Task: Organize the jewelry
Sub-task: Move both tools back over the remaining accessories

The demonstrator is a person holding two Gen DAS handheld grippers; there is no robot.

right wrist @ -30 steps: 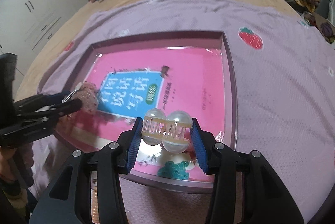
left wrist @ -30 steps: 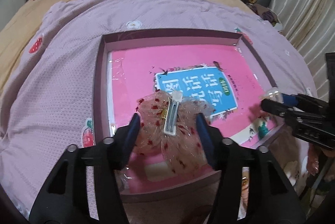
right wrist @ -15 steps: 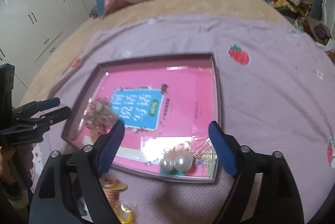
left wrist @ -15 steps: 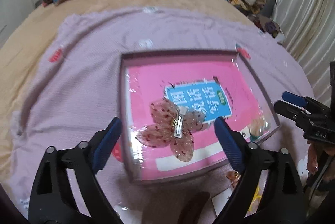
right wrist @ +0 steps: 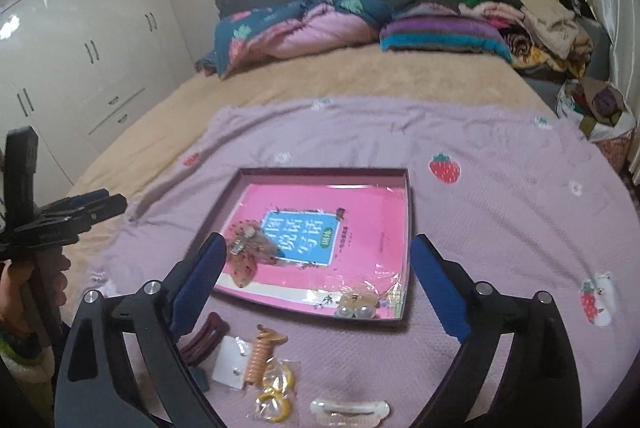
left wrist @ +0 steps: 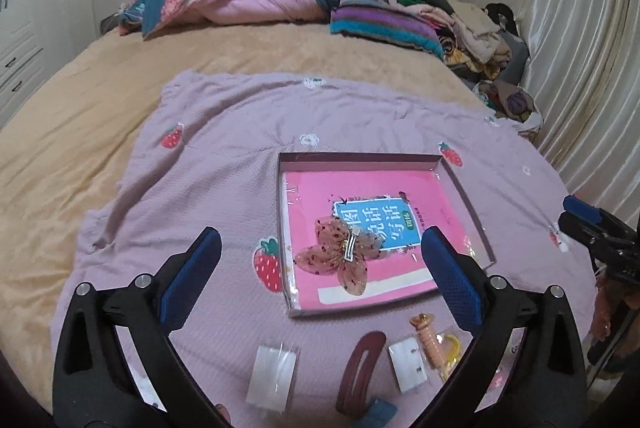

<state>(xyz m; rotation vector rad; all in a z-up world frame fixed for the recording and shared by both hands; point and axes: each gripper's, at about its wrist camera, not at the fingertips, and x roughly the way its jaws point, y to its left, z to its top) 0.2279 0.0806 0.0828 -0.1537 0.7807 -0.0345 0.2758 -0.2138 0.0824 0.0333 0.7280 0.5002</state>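
Inside a shallow dark-rimmed cardboard tray (left wrist: 464, 183) lined with a glossy pink printed sheet (left wrist: 360, 195), a sheer pink butterfly-shaped hair clip (left wrist: 340, 256) lies near the left wall, while a pearl-beaded clip (right wrist: 356, 306) rests in the near right corner. Both the left gripper (left wrist: 320, 274) and right gripper (right wrist: 316, 284) hover over the lilac strawberry-print blanket (left wrist: 224, 155) with blue-padded jaws spread wide, holding nothing. Just outside the tray's near edge lie a maroon snap clip (left wrist: 360, 372), a peach spiral hair tie (right wrist: 260, 352), yellow rings (right wrist: 276, 392) in plastic and a white snap clip (right wrist: 350, 410).
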